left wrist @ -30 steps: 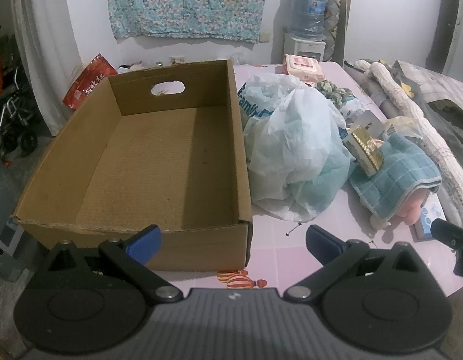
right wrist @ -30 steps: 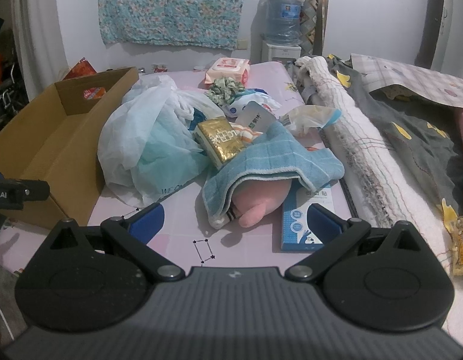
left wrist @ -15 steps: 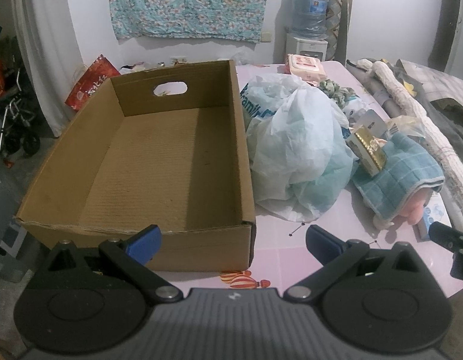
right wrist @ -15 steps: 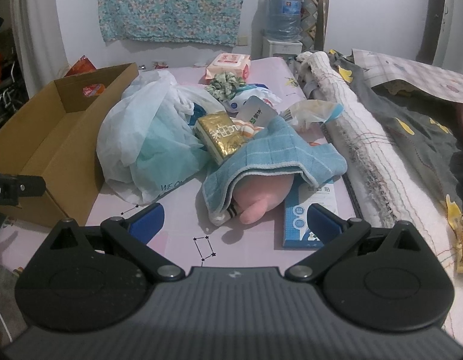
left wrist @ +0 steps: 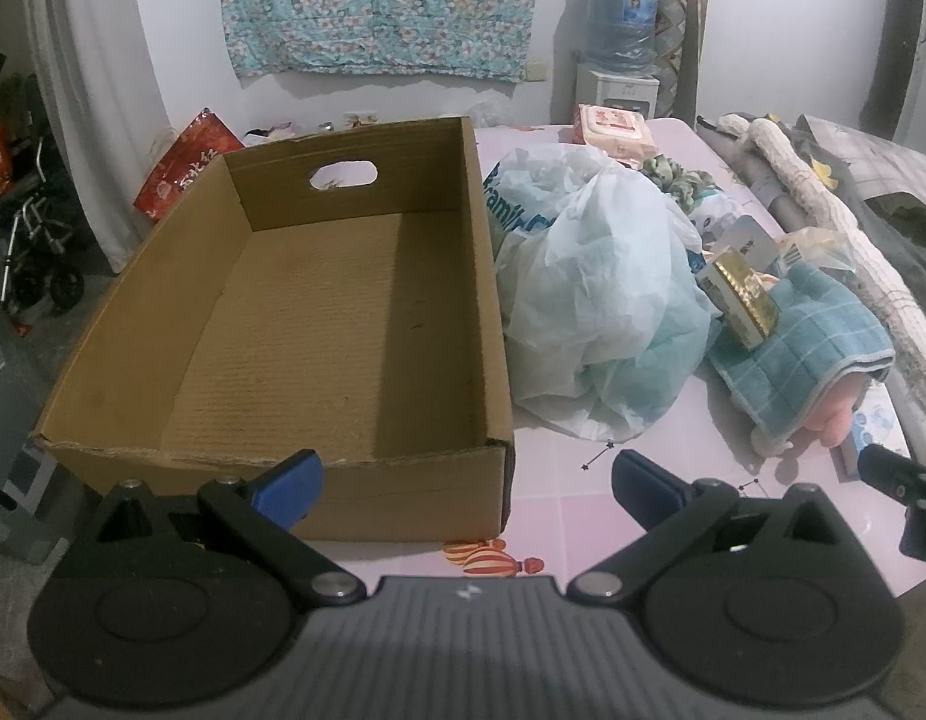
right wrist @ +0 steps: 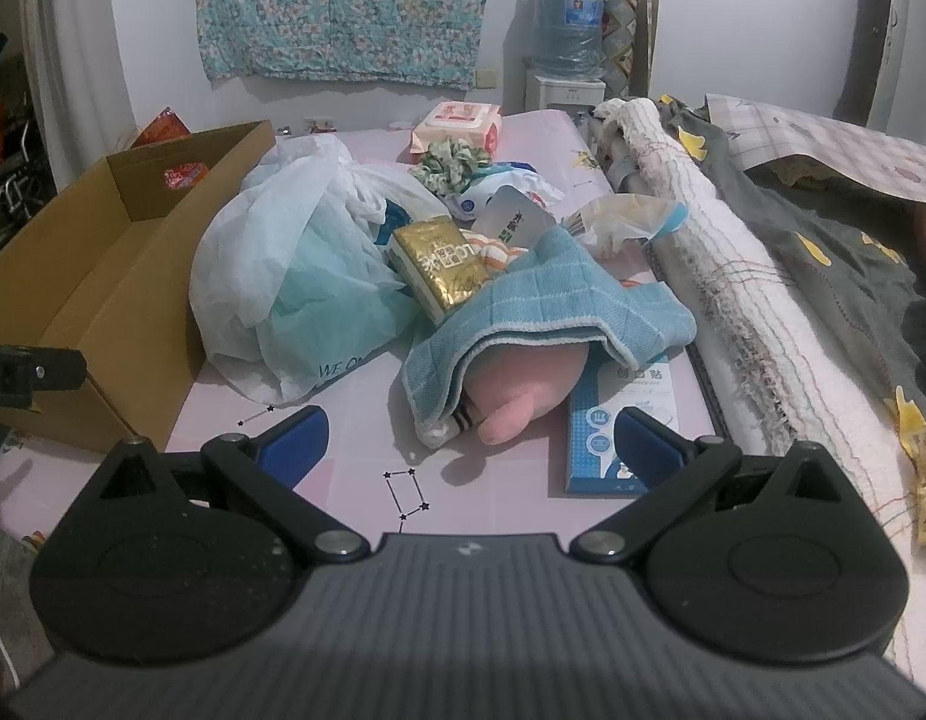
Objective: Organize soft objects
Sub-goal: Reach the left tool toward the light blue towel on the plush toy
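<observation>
An open, empty cardboard box point(left wrist: 319, 312) stands on the pink table, also at the left of the right wrist view point(right wrist: 103, 252). Right of it lies a crumpled white and teal plastic bag point(left wrist: 601, 294) point(right wrist: 307, 276), a blue towel point(right wrist: 553, 312) point(left wrist: 805, 336) draped over a pink plush toy point(right wrist: 523, 384), and a gold tissue pack point(right wrist: 445, 264) point(left wrist: 742, 294). My left gripper point(left wrist: 466, 480) is open and empty before the box's near right corner. My right gripper point(right wrist: 469, 444) is open and empty just short of the plush toy.
A blue flat box point(right wrist: 622, 426) lies by the plush. A green scrunchie point(right wrist: 454, 162), a pink wipes pack point(right wrist: 457, 126) and small packets lie farther back. Rolled white blankets point(right wrist: 721, 276) and grey bedding point(right wrist: 835, 252) line the right. A water dispenser point(right wrist: 568, 24) stands by the wall.
Both grippers have drifted slightly; the views shift a little. Both stay open and empty, and no object has moved.
</observation>
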The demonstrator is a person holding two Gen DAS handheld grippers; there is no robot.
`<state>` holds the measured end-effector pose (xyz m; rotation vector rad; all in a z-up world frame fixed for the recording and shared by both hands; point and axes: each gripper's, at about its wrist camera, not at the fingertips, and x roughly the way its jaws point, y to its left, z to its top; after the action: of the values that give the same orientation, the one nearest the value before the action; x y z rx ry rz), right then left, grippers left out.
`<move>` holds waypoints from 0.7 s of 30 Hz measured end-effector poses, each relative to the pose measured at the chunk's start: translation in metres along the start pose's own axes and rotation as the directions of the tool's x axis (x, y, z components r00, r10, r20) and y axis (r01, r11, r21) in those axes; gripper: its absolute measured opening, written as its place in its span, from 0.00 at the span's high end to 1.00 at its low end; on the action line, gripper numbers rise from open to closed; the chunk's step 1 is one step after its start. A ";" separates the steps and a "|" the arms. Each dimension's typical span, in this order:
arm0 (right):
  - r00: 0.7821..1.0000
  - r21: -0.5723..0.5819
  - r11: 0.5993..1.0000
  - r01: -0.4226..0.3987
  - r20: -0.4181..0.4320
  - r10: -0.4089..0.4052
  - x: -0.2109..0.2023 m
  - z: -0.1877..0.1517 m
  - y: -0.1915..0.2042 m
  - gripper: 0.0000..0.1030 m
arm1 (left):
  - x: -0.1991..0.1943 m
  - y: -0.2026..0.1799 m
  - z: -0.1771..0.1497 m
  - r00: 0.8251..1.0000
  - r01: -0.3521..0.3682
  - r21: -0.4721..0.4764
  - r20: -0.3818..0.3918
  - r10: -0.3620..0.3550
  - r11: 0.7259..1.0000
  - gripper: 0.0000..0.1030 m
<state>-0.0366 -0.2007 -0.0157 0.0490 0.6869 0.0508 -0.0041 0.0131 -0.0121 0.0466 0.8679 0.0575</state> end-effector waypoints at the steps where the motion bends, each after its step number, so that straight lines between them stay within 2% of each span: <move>1: 1.000 0.000 1.000 -0.001 0.002 0.001 0.001 0.000 -0.001 0.01 | 0.000 0.000 0.000 1.000 0.000 0.002 0.001 0.000 1.000 0.00; 7: 0.998 0.043 0.999 -0.028 0.060 0.025 -0.005 -0.012 -0.021 0.01 | -0.007 -0.012 -0.004 0.999 0.029 0.056 0.037 -0.031 0.998 0.00; 11: 0.993 0.070 0.997 -0.043 0.113 0.035 -0.010 -0.032 -0.050 0.01 | -0.014 -0.031 -0.008 0.990 0.121 0.127 0.063 -0.130 0.985 0.00; 13: 0.993 0.101 0.994 -0.031 0.113 0.020 -0.011 -0.039 -0.066 0.01 | -0.015 -0.040 -0.009 0.978 0.182 0.150 0.071 -0.194 0.972 0.00; 17: 0.990 0.185 0.982 -0.031 0.139 0.005 -0.014 -0.053 -0.096 0.01 | -0.018 -0.058 -0.012 0.944 0.294 0.173 0.100 -0.313 0.940 0.01; 19: 0.988 0.230 0.972 -0.052 0.153 0.017 -0.016 -0.058 -0.112 0.01 | -0.018 -0.069 -0.011 0.928 0.335 0.188 0.103 -0.358 0.923 0.03; 21: 0.985 0.270 0.960 -0.079 0.169 0.033 -0.015 -0.060 -0.124 0.01 | -0.017 -0.080 -0.010 0.919 0.356 0.206 0.098 -0.381 0.911 0.09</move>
<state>-0.0827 -0.3241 -0.0600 0.3376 0.5244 0.0051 -0.0199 -0.0677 -0.0109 0.0581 0.7309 -0.3800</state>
